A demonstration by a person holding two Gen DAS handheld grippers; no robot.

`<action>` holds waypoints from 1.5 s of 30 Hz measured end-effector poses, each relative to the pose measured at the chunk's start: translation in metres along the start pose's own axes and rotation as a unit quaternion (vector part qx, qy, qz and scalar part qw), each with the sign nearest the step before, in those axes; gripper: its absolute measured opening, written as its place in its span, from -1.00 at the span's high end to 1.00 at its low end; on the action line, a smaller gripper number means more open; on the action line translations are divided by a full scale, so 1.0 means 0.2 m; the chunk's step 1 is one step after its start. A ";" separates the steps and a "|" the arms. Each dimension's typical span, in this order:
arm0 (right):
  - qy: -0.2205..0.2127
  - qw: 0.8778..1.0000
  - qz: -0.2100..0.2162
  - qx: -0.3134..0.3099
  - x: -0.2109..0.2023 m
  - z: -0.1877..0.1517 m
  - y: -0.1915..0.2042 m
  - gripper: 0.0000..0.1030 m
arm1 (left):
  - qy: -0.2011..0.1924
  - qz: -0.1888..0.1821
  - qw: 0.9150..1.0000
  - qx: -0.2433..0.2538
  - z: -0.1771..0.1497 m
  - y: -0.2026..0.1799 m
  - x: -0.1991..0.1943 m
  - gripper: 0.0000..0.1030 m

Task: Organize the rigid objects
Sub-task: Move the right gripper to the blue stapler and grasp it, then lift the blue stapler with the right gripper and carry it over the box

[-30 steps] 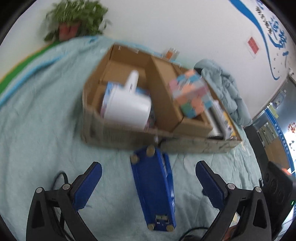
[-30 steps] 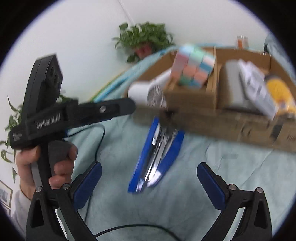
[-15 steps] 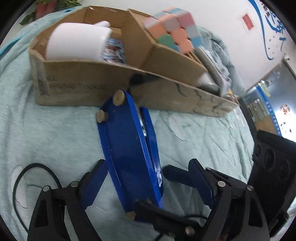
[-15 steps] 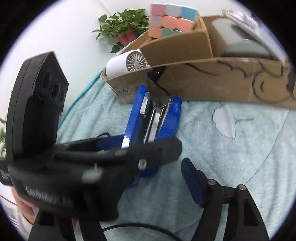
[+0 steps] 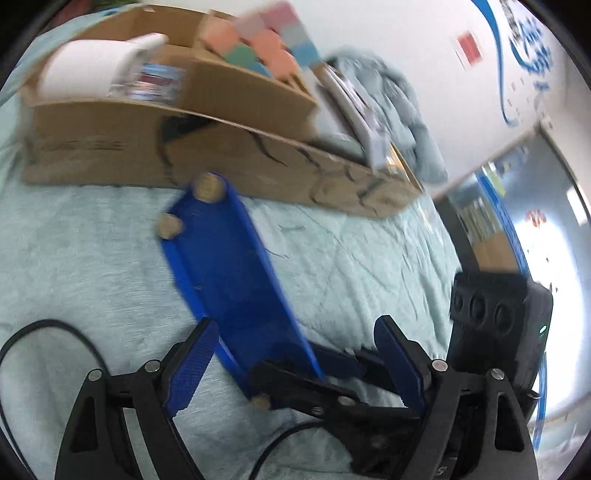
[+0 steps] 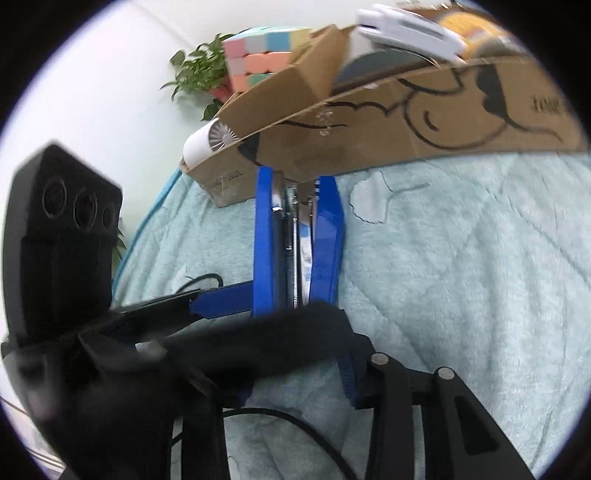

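Observation:
A blue stapler [image 5: 229, 280] lies on its side on the teal blanket, its far end by the cardboard box [image 5: 236, 151]. It also shows in the right wrist view [image 6: 299, 240], metal parts facing up. My left gripper [image 5: 295, 369] is open, its fingers on either side of the stapler's near end. My right gripper [image 6: 295, 373] sits at the same end; its left finger is hidden behind the left gripper's black body. Whether either grips the stapler is unclear.
The box holds a white hair dryer [image 5: 92, 70], a pastel cube [image 6: 258, 55], a white device [image 6: 406, 26] and other items. A black cable [image 5: 44, 332] lies on the blanket [image 6: 461, 277]. A potted plant [image 6: 195, 74] stands behind.
Both grippers have dropped low and closed in on the stapler's near end. The left gripper's fingers have narrowed from wide open to close around the stapler.

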State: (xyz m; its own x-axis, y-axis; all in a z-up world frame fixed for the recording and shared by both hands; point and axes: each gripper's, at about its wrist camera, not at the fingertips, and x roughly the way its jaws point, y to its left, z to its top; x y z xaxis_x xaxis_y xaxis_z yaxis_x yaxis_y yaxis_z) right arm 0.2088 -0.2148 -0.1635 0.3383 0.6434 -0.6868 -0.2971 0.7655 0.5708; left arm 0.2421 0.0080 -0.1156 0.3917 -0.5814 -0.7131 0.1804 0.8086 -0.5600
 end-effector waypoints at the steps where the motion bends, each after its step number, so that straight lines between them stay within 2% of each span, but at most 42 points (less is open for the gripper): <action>1: 0.004 1.000 0.010 0.012 0.01 0.00 -0.01 0.31 | -0.007 0.002 1.000 -0.010 0.03 0.02 -0.01 -0.71; 2: 0.010 0.999 0.024 0.025 -0.01 -0.02 -0.03 0.31 | -0.012 0.002 1.000 -0.022 0.03 0.04 -0.01 -0.77; 5: 0.026 0.995 0.067 0.065 0.00 -0.05 -0.07 0.31 | 0.007 0.000 0.999 -0.050 0.03 0.09 0.00 -0.78; 7: 0.032 0.993 0.084 0.078 0.00 -0.07 -0.07 0.31 | 0.006 0.015 0.999 -0.035 0.02 0.06 0.03 -0.80; 10: 0.040 0.992 0.089 0.074 0.01 -0.09 -0.05 0.31 | 0.018 0.033 0.999 -0.014 0.02 0.02 0.07 -0.80; 13: 0.039 0.995 0.076 0.059 0.01 -0.09 0.01 0.32 | 0.027 0.048 0.998 0.008 0.04 -0.04 0.12 -0.74; 16: 0.038 0.997 0.056 0.041 0.03 -0.08 0.07 0.32 | 0.026 0.082 0.996 0.026 0.03 -0.09 0.14 -0.33; 17: 0.038 0.998 0.048 0.031 0.04 -0.07 0.09 0.32 | 0.024 0.089 0.995 0.026 0.03 -0.08 0.12 -0.13; 18: 0.037 0.998 0.038 0.022 0.04 -0.07 0.12 0.32 | 0.021 0.091 0.995 0.023 0.03 -0.08 0.11 -0.03; 20: 0.036 0.999 0.021 0.003 0.03 -0.08 0.14 0.32 | 0.019 0.075 0.997 0.015 0.02 -0.04 0.08 -0.01; 23: 0.030 0.999 -0.001 -0.025 0.01 -0.10 0.17 0.32 | 0.009 0.077 0.997 0.023 0.00 -0.04 0.03 -0.01; 30: -0.008 0.998 -0.019 -0.058 -0.13 -0.08 0.19 0.32 | -0.023 0.055 0.998 0.030 0.06 -0.21 0.00 -0.01; 38: -0.057 0.995 -0.023 -0.081 -0.36 0.08 0.14 0.32 | -0.063 0.040 0.995 0.063 0.25 -0.51 -0.04 -0.01; 45: -0.093 0.989 -0.040 -0.106 -0.55 0.29 0.11 0.32 | -0.085 0.038 0.990 0.106 0.51 -0.83 0.00 -0.01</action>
State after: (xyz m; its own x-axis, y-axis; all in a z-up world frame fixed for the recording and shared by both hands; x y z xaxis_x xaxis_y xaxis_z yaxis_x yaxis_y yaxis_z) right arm 0.2175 -0.2679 -0.0497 0.5205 0.5875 -0.6196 -0.4373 0.8067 0.3975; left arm 0.3045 -0.1165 0.0197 0.5540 -0.5091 -0.6587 0.3227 0.8607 -0.3938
